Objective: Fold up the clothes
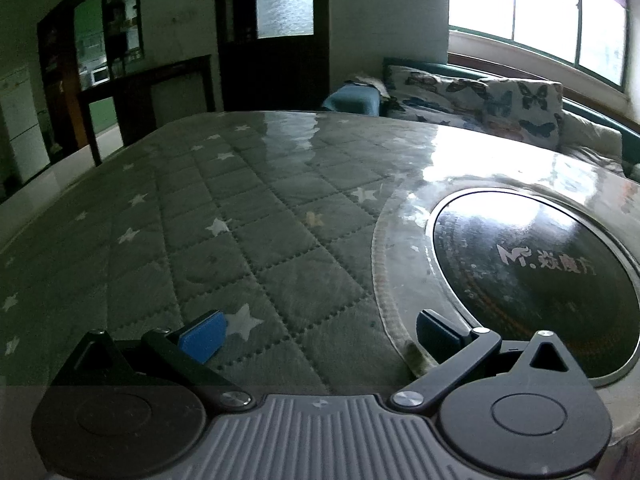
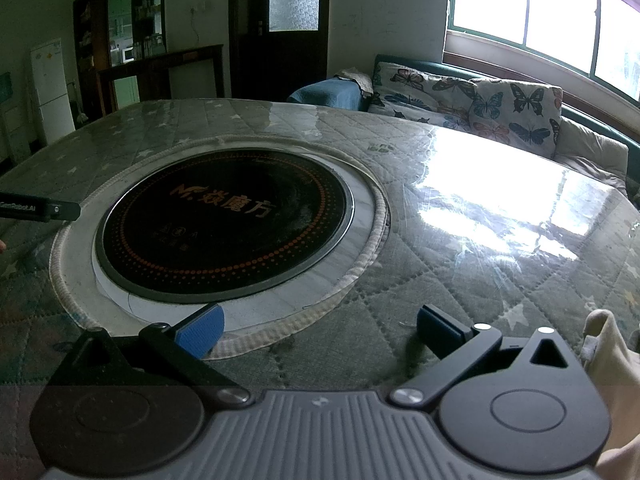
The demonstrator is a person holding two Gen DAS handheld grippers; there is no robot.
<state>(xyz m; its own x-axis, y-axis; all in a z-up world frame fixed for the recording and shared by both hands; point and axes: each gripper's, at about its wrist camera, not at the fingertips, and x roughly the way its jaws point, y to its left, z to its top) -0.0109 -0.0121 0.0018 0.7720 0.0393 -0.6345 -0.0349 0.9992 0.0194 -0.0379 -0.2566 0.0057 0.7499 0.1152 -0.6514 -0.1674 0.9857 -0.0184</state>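
My left gripper [image 1: 318,336] is open, its blue pads wide apart over the quilted star-patterned table cover [image 1: 240,216], holding nothing. My right gripper [image 2: 318,330] is also open and empty, just in front of the round black cooktop [image 2: 224,220] set into the table. A cream-coloured garment [image 2: 608,360] shows at the lower right edge of the right wrist view, beside the right gripper and apart from its fingers. The left gripper's body [image 2: 40,210] pokes in at the left edge of the right wrist view. No garment is visible in the left wrist view.
The black cooktop [image 1: 532,276] lies right of the left gripper. A clear glossy sheet covers the table cover [image 2: 480,208]. Behind the table are a sofa with butterfly cushions [image 2: 472,96], a blue cloth [image 2: 332,94], a dark door [image 2: 280,32], shelves and a white fridge [image 2: 50,88].
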